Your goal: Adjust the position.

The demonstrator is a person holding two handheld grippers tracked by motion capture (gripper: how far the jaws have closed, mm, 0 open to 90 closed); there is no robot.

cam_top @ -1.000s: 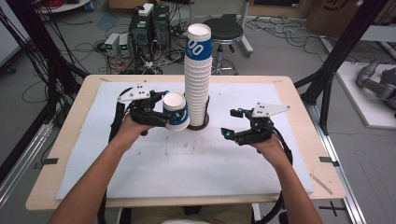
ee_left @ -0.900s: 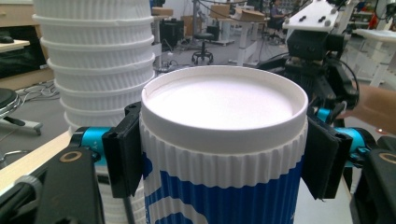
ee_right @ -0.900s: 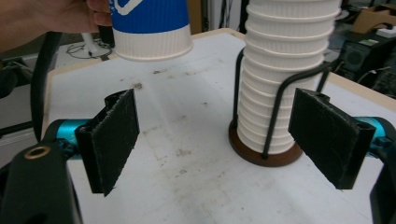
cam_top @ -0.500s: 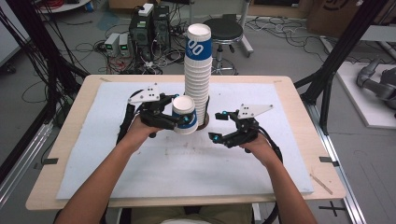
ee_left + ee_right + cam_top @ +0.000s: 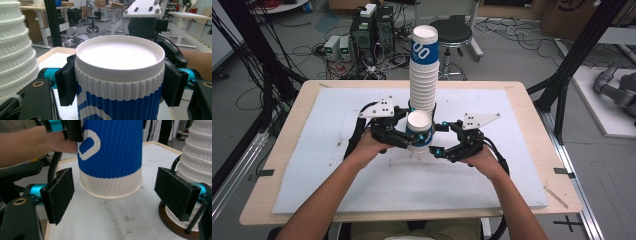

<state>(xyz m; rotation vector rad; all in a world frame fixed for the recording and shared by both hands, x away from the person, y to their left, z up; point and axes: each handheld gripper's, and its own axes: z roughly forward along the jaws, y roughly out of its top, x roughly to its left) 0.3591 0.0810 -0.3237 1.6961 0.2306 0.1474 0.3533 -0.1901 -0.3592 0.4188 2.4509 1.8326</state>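
Observation:
A blue and white ribbed paper cup (image 5: 419, 131) (image 5: 117, 75) hangs upright over the white mat (image 5: 337, 165), just in front of a tall stack of the same cups (image 5: 423, 70) (image 5: 15, 50) (image 5: 197, 157). My left gripper (image 5: 413, 136) (image 5: 117, 82) is shut on the cup just below its rim, one pad (image 5: 65, 82) pressed on each side. My right gripper (image 5: 438, 138) (image 5: 122, 192) is open. Its pads (image 5: 60, 195) stand wide on either side of the cup's (image 5: 111, 155) lower end, without touching it.
The stack stands on a round brown base (image 5: 175, 225) at the middle back of the mat. Behind the table are a stool (image 5: 452, 32), computer boxes (image 5: 372, 30) and cables on the floor. Black frame posts (image 5: 572, 65) flank the table.
My left gripper has carried the cup to the right, to a spot in front of the stack. My right gripper has moved left until its open jaws straddle the cup's bottom.

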